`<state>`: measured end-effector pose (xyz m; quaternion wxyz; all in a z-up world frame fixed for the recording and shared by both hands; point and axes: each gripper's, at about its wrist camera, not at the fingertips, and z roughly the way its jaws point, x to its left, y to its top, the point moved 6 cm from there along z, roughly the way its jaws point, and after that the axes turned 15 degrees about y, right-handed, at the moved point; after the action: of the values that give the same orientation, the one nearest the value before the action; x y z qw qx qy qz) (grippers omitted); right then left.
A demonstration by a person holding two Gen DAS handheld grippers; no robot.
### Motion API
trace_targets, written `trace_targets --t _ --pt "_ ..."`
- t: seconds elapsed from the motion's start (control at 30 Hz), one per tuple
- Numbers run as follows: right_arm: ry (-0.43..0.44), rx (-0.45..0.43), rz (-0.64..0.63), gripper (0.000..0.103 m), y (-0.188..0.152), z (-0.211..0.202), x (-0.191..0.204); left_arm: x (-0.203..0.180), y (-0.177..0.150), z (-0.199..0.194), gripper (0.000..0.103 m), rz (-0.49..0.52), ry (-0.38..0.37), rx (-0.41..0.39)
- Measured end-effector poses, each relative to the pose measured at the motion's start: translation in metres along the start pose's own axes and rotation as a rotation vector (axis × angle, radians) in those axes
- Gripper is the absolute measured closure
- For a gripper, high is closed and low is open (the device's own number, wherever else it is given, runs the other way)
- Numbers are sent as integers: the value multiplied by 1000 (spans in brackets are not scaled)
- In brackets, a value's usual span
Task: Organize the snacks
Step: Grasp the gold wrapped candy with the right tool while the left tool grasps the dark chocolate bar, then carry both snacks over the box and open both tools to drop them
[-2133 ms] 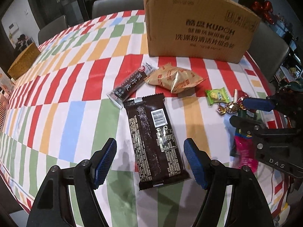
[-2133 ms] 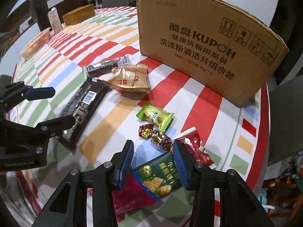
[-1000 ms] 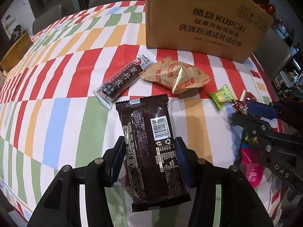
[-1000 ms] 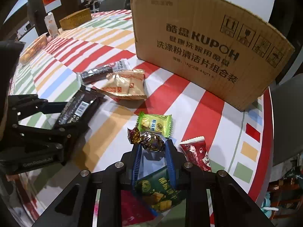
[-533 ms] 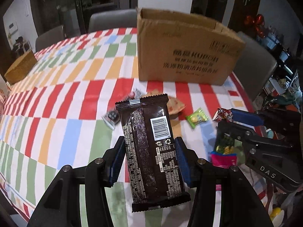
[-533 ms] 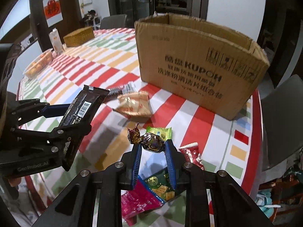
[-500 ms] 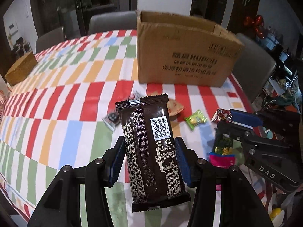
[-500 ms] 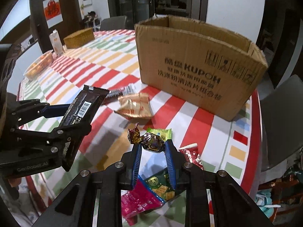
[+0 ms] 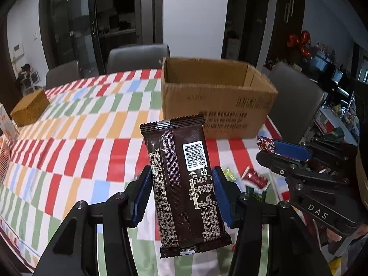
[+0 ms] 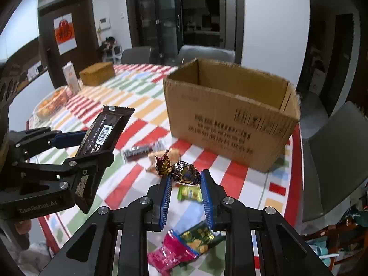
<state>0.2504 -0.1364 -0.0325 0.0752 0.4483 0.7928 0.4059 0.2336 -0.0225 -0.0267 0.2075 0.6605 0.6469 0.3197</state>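
Two handheld claws hang above a round counter (image 9: 76, 124) covered in a cloth of red, green, orange and blue checks.

The left claw (image 9: 181, 193) pinches a long dark brown snack packet (image 9: 184, 179) by its two long edges, the blue pads (image 9: 142, 193) pressed against its sides. The packet stands between the fingers with its barcode side facing the camera; its crimped top end reaches well beyond the fingertips and its lower end lies back toward the claw's body. It is clear of the counter.

The right claw (image 10: 185, 179) is nearly pressed together, pinching a foil-wrapped candy (image 10: 184, 172) right at its fingertips. The candy's twisted gold and red end sticks out to the left of the tips.

Ahead of both claws stands an open cardboard box (image 10: 230, 119) with printed lettering on its near side. Its floor cannot be seen.

On the counter below the right claw lie a small green packet (image 10: 189, 193), a dark green cracker packet (image 10: 200, 239) and a pink packet (image 10: 170, 253). Between this claw and the box lie a blurred dark bar (image 10: 142, 150) and a tan packet (image 10: 154, 161) partly hidden by the candy. From the left claw's view a red packet (image 9: 255, 178) lies just right of its fingers.
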Motion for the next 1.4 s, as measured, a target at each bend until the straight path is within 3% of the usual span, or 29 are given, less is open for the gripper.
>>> trace_targets --t 0.3,0.77,1.03,1.4 --pt "-20 -104 26 76 30 -27 -7 -7 43 -20 52 -2 -14 -103" --pt "-54 -214 27 76 71 -56 -24 -11 97 -21 52 -35 -38 -165" --pt "-81 -234 36 76 92 -57 -41 -16 126 -14 52 -4 -25 -203" --pt "-128 -206 57 76 121 -42 -76 -27 167 31 52 30 -5 -155"
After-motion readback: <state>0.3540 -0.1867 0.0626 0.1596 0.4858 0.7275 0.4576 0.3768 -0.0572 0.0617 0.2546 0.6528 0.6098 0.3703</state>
